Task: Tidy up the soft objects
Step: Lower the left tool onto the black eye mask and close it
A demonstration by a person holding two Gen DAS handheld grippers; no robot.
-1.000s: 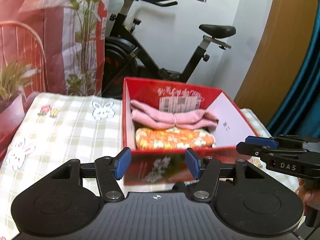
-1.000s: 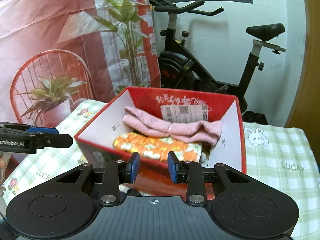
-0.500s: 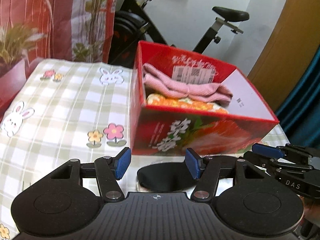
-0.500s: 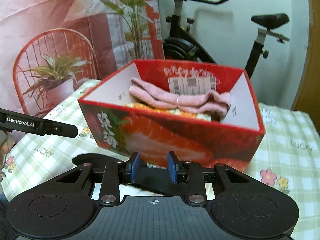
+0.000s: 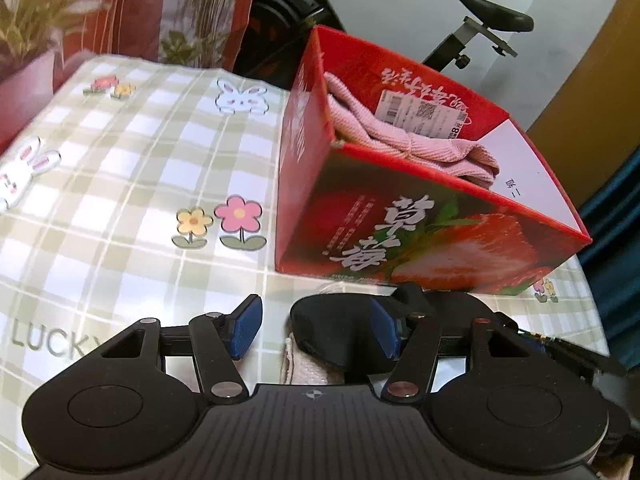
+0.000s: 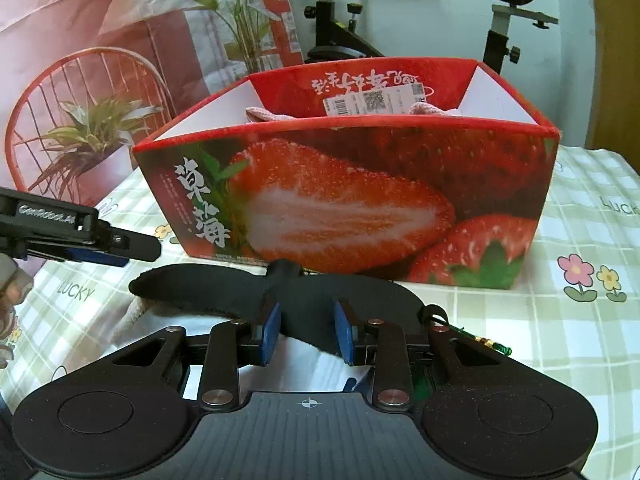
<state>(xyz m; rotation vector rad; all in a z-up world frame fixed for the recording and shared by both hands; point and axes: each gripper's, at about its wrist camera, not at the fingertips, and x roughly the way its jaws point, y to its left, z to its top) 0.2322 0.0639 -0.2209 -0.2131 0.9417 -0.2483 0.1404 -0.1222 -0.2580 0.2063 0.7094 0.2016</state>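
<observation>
A black, padded soft piece (image 5: 332, 320) (image 6: 200, 284) lies on the checked tablecloth in front of a red strawberry box (image 5: 400, 240) (image 6: 340, 208), partly on a pale cloth (image 5: 304, 368) (image 6: 132, 312). A pink towel (image 5: 420, 144) (image 6: 260, 114) lies inside the box. My left gripper (image 5: 314, 330) stands open low over the black piece's left end, its right finger over it. My right gripper (image 6: 307, 332) hangs narrowly open, the black piece's middle showing between its pads; I see no squeeze. The left gripper (image 6: 132, 248) shows side-on in the right wrist view.
The tablecloth (image 5: 120, 184) stretches left of the box with printed flowers and rabbits. An exercise bike (image 6: 504, 12) stands behind the table. A potted plant (image 6: 92, 136) and a red wire chair (image 6: 80, 68) are at the back left. A thin green-and-gold strap end (image 6: 484, 340) lies beside the black piece.
Both grippers have sunk from above the box to just over the table in front of it. The black piece has come into view under them. The box's orange cloth has dropped out of sight.
</observation>
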